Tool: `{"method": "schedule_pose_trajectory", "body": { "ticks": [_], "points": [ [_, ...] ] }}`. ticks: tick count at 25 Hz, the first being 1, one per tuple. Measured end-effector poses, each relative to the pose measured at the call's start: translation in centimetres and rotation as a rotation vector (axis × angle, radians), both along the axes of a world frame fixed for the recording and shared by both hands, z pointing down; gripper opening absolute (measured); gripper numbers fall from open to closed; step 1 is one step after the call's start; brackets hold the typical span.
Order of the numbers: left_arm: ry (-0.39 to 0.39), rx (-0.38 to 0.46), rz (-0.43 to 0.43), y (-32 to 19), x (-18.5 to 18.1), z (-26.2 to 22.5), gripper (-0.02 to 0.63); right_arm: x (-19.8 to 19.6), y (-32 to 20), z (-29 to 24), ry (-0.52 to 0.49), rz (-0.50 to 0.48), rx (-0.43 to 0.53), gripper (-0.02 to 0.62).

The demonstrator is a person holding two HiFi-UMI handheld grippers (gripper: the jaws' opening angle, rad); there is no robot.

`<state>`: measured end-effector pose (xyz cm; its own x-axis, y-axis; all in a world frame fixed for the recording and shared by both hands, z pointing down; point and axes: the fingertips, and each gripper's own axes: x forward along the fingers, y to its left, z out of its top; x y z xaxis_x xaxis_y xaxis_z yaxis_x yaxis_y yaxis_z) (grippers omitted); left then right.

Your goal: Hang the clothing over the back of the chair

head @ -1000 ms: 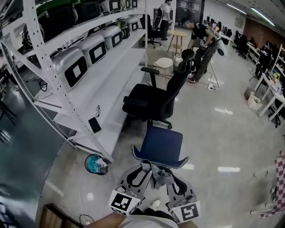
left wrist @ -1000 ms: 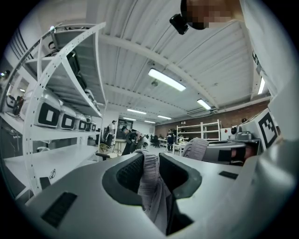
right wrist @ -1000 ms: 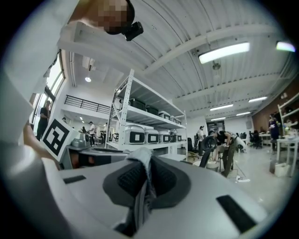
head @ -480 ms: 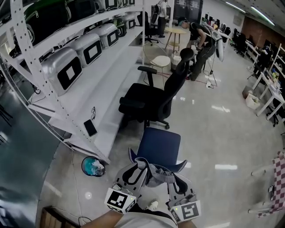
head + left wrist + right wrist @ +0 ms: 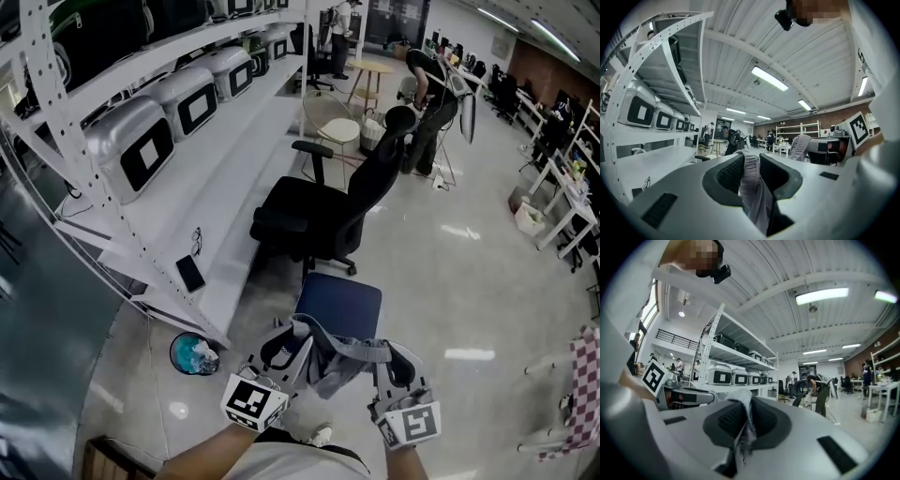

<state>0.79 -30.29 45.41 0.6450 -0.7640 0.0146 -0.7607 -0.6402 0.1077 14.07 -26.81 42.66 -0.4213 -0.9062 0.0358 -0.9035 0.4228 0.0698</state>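
Left gripper (image 5: 281,349) and right gripper (image 5: 398,364) each clamp the grey clothing (image 5: 333,361), stretched crosswise; the blue chair (image 5: 339,302) lies directly ahead.

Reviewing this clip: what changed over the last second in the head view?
The left gripper and right gripper moved toward the blue chair and drew apart, spreading the grey garment wider by its back. Both stay clamped on the garment; the chair stands as before.
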Motion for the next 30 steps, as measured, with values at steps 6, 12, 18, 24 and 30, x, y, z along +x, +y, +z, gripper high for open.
{"method": "schedule_pose_trajectory", "body": {
  "ticks": [6, 12, 18, 24, 30],
  "points": [
    [-0.042, -0.003, 0.023, -3.9, 1.3, 2.4, 0.107, 1.3, -4.0, 2.5, 0.046, 0.046, -0.034, 0.028],
    [-0.060, -0.154, 0.041, -6.4, 2.4, 7.5, 0.107, 3.1, -6.9, 9.1, 0.089, 0.085, -0.157, 0.028],
    [-0.083, -0.199, 0.054, -8.0, 3.2, 9.9, 0.107, 4.4, -8.6, 13.2, 0.137, 0.097, -0.239, 0.028],
    [-0.136, -0.255, 0.061, -9.5, 3.4, 12.6, 0.107, 5.7, -9.5, 15.4, 0.165, 0.093, -0.299, 0.028],
    [-0.194, -0.303, 0.064, -10.2, 4.0, 15.6, 0.107, 6.3, -9.9, 17.5, 0.180, 0.076, -0.361, 0.031]
  ]
}}
